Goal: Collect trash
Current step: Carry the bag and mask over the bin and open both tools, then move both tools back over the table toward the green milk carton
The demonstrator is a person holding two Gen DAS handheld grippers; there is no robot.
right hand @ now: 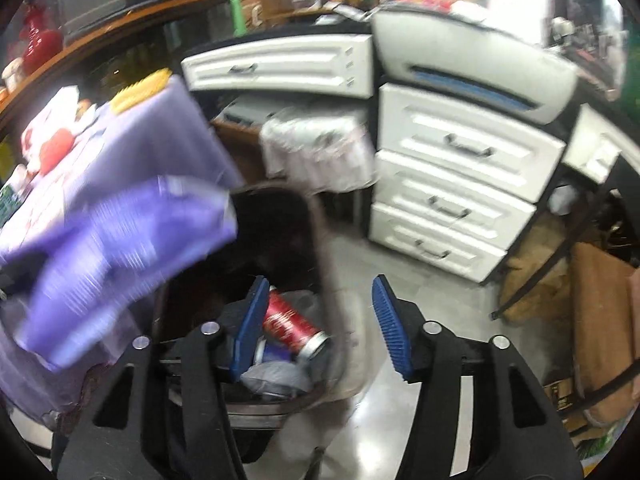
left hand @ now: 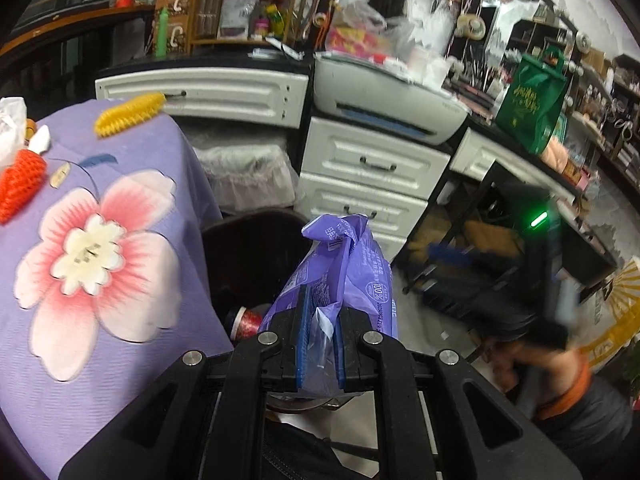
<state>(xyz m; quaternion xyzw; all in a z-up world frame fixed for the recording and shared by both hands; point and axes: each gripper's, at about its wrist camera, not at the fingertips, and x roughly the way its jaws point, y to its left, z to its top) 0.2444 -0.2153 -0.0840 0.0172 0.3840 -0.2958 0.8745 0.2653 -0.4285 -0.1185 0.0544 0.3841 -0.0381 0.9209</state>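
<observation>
The left gripper (left hand: pixel 320 344), its blue ribbed pads drawn narrow, pinches a crumpled purple plastic wrapper (left hand: pixel 348 268) printed with white lettering and holds it upright above a dark round trash bin (left hand: pixel 256 248) standing on the floor beside a table draped in a purple cloth with a large pink and white flower (left hand: pixel 92 256); the right gripper (right hand: pixel 320 320) hangs over the same bin with its jaws spread wide and nothing between its pads, no earlier view being at hand; directly below it, inside the bin, lies a red metal can (right hand: pixel 290 326) on its side among grey crumpled wrappers (right hand: pixel 276 378), the can's silver end turned toward the lower right; from the right wrist the purple wrapper shows as a motion-blurred mass at left, just over the bin's near rim; on the tablecloth sit a yellow ribbed foam net sleeve (left hand: pixel 130 114) at the far edge, a red foam net sleeve (left hand: pixel 20 184) at left and a white crumpled plastic bag (left hand: pixel 10 128) behind it; beyond the bin stand white drawers with black handles (left hand: pixel 360 184), a grey printer (left hand: pixel 384 96) on top of them, and a green tote bag (left hand: pixel 534 100) on the desk to the right; a hand in an orange-cuffed sleeve (left hand: pixel 556 368) shows blurred at lower right of the left wrist view
</observation>
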